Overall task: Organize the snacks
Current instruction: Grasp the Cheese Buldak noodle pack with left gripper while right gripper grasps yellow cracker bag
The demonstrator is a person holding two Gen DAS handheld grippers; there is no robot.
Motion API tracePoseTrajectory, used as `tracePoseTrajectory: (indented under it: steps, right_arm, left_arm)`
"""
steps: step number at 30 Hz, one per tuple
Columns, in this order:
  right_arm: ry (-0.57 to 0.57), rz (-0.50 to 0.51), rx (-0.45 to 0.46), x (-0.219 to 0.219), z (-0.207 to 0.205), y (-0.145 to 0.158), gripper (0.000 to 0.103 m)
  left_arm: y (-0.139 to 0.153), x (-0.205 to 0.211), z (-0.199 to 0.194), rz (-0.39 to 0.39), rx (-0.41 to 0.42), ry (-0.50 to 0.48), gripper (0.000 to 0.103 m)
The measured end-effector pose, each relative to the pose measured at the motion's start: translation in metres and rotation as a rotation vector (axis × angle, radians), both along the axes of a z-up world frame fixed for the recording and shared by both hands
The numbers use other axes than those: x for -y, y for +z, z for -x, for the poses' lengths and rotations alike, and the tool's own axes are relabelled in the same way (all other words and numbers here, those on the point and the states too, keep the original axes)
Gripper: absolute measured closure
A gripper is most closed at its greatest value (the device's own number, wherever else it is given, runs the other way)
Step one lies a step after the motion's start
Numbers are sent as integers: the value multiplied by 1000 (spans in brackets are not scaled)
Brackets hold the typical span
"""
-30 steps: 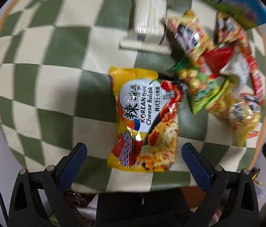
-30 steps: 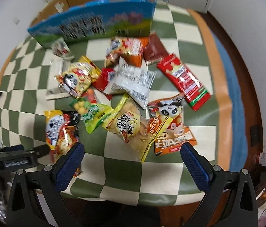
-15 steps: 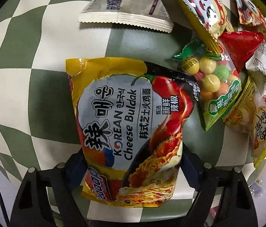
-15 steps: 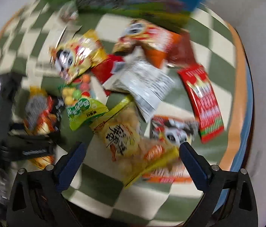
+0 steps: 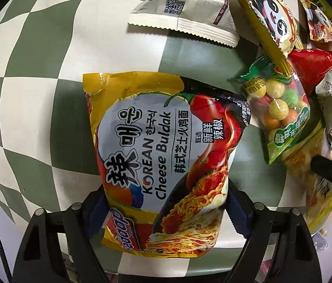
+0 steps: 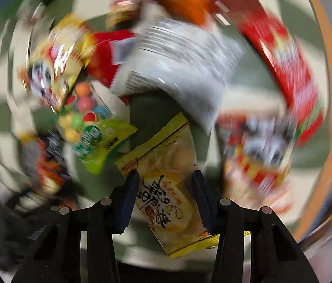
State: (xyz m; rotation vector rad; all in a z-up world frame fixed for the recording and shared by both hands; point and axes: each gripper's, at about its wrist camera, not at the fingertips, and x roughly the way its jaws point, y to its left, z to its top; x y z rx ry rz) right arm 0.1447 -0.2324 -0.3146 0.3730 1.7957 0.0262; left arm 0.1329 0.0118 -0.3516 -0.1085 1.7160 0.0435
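In the left wrist view a yellow Korean Cheese Buldak noodle packet (image 5: pixel 163 146) lies on the green-and-cream checked cloth (image 5: pixel 38 75). My left gripper (image 5: pixel 166 210) has its jaws against the packet's two sides at its near end. In the right wrist view, which is blurred by motion, my right gripper (image 6: pixel 166 188) has its jaws close on both sides of a yellow chip bag (image 6: pixel 168 188). Whether either grip is tight is unclear.
A cream wrapper (image 5: pixel 184 11), a panda snack bag (image 5: pixel 269 16), a red packet (image 5: pixel 312 68) and a bag of coloured candy balls (image 5: pixel 281 108) lie beyond and right of the noodles. A white bag (image 6: pixel 180 68) and a red packet (image 6: pixel 286 70) lie beyond the chip bag.
My left gripper moved down onto the noodle packet and its jaws narrowed around it. My right gripper swept in over the pile and its jaws narrowed around the yellow chip bag.
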Motion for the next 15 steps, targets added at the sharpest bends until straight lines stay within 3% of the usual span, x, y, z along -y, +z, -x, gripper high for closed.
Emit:
tracePoseTrajectory:
  steps: [2,3,4,7,12,15]
  right_arm:
    - [-125,-112,-37,9,8,-1,56]
    - [-129,-127,-45,9,9,-1,54]
    - [-99,-115,-40,6,9,0,47]
    - [124,8,81,-17,10,19,30]
    - [428,98,109,-70,17,25,29]
    - [576,201,66,-98,17,12,30]
  left_arm:
    - [1,2,0,3,-1,-8,17]
    - [2,4,-1,3,-2,-14,16]
    - [1,5,-1,2,-3,-23,16]
    - [-1,6,-3,8,-8,-50,15]
    - [-6,-1,-9,25,-12,-77,15]
    - [-7,-3,-9,31,-18,-77,15]
